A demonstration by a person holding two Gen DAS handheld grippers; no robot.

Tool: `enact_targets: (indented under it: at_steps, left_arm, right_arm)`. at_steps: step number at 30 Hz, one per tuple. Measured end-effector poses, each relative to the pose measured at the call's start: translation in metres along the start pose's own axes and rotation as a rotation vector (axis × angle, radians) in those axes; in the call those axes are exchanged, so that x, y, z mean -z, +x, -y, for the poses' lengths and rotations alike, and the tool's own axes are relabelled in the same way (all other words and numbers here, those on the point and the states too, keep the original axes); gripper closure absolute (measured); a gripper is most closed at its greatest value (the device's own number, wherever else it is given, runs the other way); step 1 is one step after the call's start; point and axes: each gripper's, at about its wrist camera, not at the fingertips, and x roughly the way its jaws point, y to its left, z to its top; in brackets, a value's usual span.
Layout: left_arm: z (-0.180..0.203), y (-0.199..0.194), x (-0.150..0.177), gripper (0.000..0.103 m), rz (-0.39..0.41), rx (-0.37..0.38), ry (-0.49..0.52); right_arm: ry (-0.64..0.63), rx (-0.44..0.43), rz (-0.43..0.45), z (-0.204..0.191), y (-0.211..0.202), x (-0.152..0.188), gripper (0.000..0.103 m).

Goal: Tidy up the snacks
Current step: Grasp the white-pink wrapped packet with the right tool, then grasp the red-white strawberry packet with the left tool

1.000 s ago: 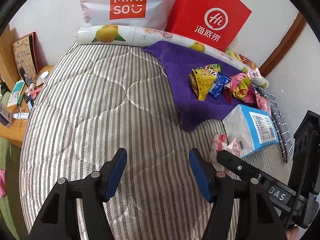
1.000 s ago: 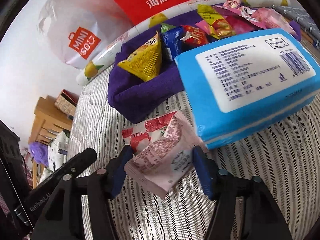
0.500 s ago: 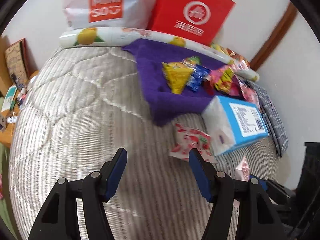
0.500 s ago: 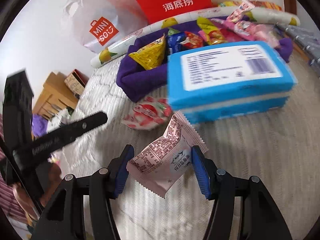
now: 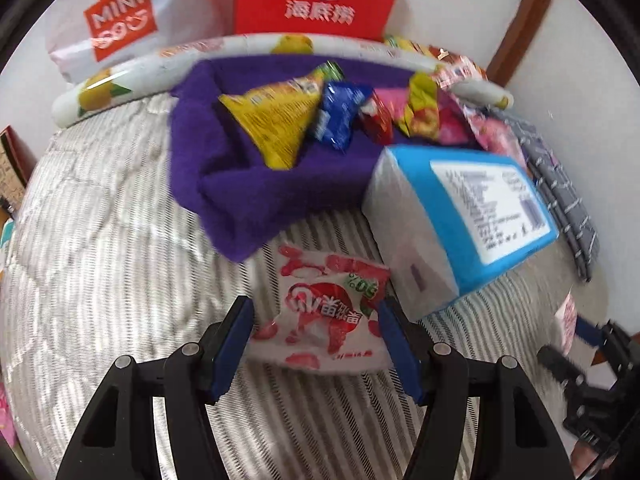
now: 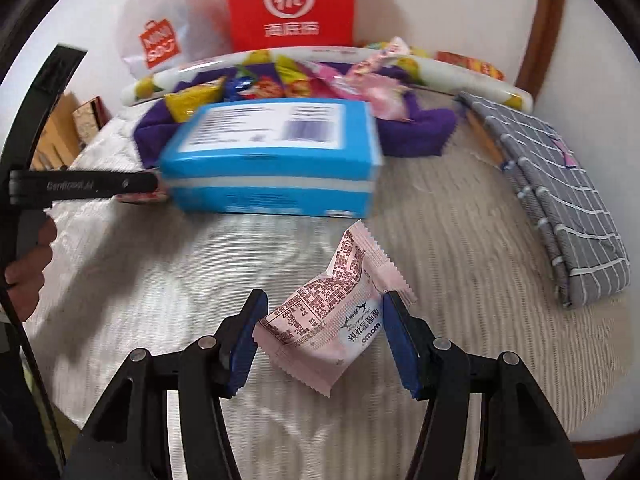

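While our right gripper [image 6: 322, 332] clamps the pink packet [image 6: 332, 312] aloft, the strawberry packet [image 5: 324, 316] lies flat on the bedspread [image 5: 104, 240] between our left gripper's [image 5: 316, 336] parted fingers, long axis crosswise.

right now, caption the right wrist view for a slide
Right gripper holding a pink snack packet above the striped bedding, blue tissue pack behind.

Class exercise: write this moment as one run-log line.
right gripper: shut on pink snack packet | left gripper: open around strawberry snack packet on bed
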Motion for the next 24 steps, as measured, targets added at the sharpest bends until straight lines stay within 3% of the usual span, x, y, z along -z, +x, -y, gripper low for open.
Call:
enact_targets:
  at_steps: [6, 10, 12, 16, 24]
  left_arm:
    - [0.029, 0.006, 0.008, 0.032, 0.035, -0.125, 0.132]
    - [0.021, 0.004, 0.005, 0.036, 0.049, -0.098, 0.06]
    - [0.019, 0.003, 0.004, 0.044, 0.058, -0.116, 0.048]
    - [0.018, -0.001, 0.008, 0.049, 0.076, -0.103, 0.05]
    - [-0.006, -0.013, 0.016, 0.051, 0.072, -0.019, -0.029]
  right_arm:
    - [-0.062, 0.016, 0.011, 0.0, 0.02, -0.002, 0.04]
    - [-0.088, 0.004, 0.001, -0.003, 0.026, -0.005, 0.036]
    - [-0.043, -0.031, -0.012, 0.006, 0.023, -0.004, 0.036]
    - [0.071, -0.075, -0.027, 0.023, 0.017, 0.002, 0.036]
    - [0.167, -0.088, -0.012, 0.03, 0.018, 0.007, 0.034]
